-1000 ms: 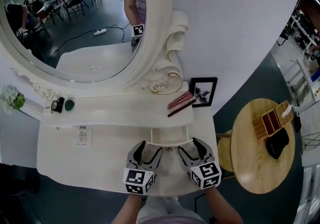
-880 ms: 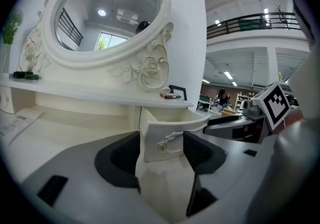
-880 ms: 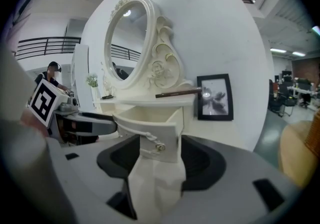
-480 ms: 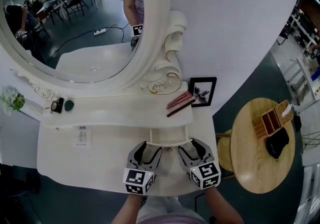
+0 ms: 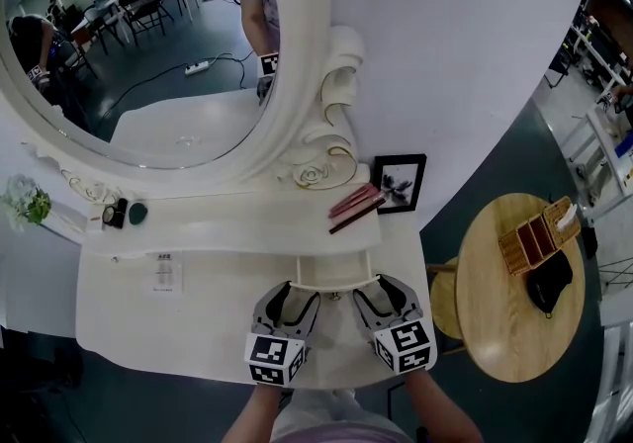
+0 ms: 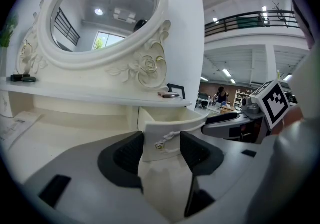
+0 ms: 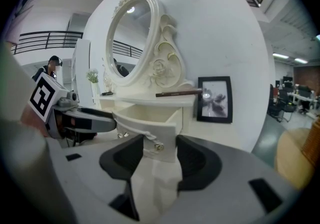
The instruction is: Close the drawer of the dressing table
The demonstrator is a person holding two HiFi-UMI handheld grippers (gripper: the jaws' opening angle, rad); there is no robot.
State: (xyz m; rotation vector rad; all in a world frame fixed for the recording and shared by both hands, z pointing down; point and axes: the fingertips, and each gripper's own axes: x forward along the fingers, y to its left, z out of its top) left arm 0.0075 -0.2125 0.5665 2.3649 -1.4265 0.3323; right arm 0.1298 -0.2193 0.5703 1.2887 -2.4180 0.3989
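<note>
1. The drawer (image 5: 336, 276) is the small one under the raised shelf (image 5: 247, 219) at the back of the dressing table (image 5: 129, 332). It sits towards the tabletop's right end and is pulled well out over the top. As far as I can see, there's nothing in it.

2. The left gripper (image 5: 297, 295) and right gripper (image 5: 374, 291) sit side by side near the tabletop's front edge, each aimed at one end of the drawer front. Both claws have just been closing in and are now about half apart. In each gripper view an end of the drawer front shows in the gap, but the pads don't look like they're pressing on it, so nothing is held.

3. Handling guess: it's a painted wood box, stiff and light, and it should slide with very little force. The glossy paint looks slick.

4. No need to pinch anything. I'd push flat on the curved front panel, one gripper at each end, so it goes in square and doesn't jam.

5. I'd stay off the curly handle (image 6: 161, 143) in the middle. It looks thin and fussy, easy to snag or bend.

6. Go slow at the end, because a slam could shake the pencils (image 5: 354, 206) lying on the shelf right above.
</note>
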